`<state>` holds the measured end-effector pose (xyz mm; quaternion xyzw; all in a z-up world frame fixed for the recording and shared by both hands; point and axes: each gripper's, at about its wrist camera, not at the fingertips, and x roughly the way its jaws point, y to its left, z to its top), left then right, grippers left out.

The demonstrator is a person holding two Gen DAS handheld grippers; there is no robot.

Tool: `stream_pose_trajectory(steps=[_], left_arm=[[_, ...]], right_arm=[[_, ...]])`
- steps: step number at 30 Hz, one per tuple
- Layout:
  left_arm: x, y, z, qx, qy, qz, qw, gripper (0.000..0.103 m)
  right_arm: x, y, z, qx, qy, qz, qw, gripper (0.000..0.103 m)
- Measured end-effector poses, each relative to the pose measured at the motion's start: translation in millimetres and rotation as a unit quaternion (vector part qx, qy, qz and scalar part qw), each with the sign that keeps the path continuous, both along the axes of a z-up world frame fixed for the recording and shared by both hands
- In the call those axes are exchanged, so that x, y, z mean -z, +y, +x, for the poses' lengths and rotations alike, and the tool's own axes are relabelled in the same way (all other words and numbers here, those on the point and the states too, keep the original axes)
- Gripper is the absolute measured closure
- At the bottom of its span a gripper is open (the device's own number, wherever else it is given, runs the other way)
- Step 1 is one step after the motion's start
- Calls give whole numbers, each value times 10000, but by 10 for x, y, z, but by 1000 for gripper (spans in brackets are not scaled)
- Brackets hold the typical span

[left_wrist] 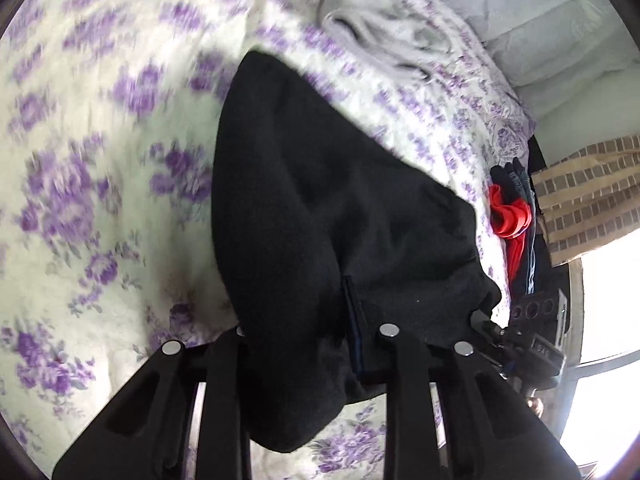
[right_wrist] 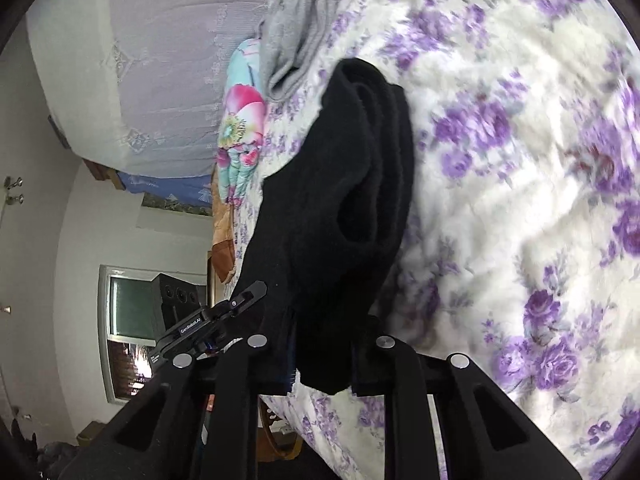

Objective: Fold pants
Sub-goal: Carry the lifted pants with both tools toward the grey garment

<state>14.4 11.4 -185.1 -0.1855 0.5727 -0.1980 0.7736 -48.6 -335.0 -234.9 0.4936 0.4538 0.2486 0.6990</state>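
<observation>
The black pants (left_wrist: 320, 200) are bunched and lifted off the purple-flowered bedspread (left_wrist: 100, 160), with their far end resting on it. In the left wrist view my left gripper (left_wrist: 312, 344) is shut on one end of the black fabric, which hangs down between its fingers. In the right wrist view the pants (right_wrist: 352, 184) show as a folded black bundle, and my right gripper (right_wrist: 320, 354) is shut on their near edge. The other gripper (right_wrist: 224, 312) is seen close to the left, on the same end of the pants.
A crumpled grey garment (left_wrist: 380, 32) lies further up the bed (right_wrist: 296, 28). Red and dark clothes (left_wrist: 512, 216) sit piled at the bed's right edge. A bright flowered pillow (right_wrist: 240, 128) lies at the far side, with a window and a dark speaker (right_wrist: 176, 300) beyond.
</observation>
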Motion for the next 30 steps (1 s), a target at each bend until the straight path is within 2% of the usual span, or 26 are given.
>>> stream_pose_trajectory(steps=[6, 9, 12, 15, 19, 23, 27, 30], left_arm=[[-646, -45, -150, -277, -609, -512, 9964, 81], [-746, -148, -185, -360, -509, -521, 9967, 81], [-719, -256, -105, -418, -201, -416, 9981, 81], [-739, -325, 56, -436, -60, -392, 9983, 81], [-1113, -452, 622, -315, -259, -345, 9986, 81], [-1716, -604, 1438, -185, -810, -368, 9959, 81], [-2389, -745, 2297, -76, -1657, -397, 9853, 81], [-2700, -813, 2884, -53, -2321, -487, 9715, 81]], right_arm=[[-566, -291, 67, -133, -709, 309, 9969, 85], [-689, -410, 83, -238, -738, 381, 9963, 85], [-629, -508, 96, -367, -496, 303, 9976, 85], [-646, -547, 240, -407, -363, 356, 9979, 85], [-946, -561, 681, -501, -615, 187, 9967, 85], [-1553, -649, 1370, -498, -1158, -167, 9919, 85], [-2369, -741, 2170, -353, -2120, -644, 9745, 85], [-2708, -840, 2712, -98, -2611, -670, 9629, 85]])
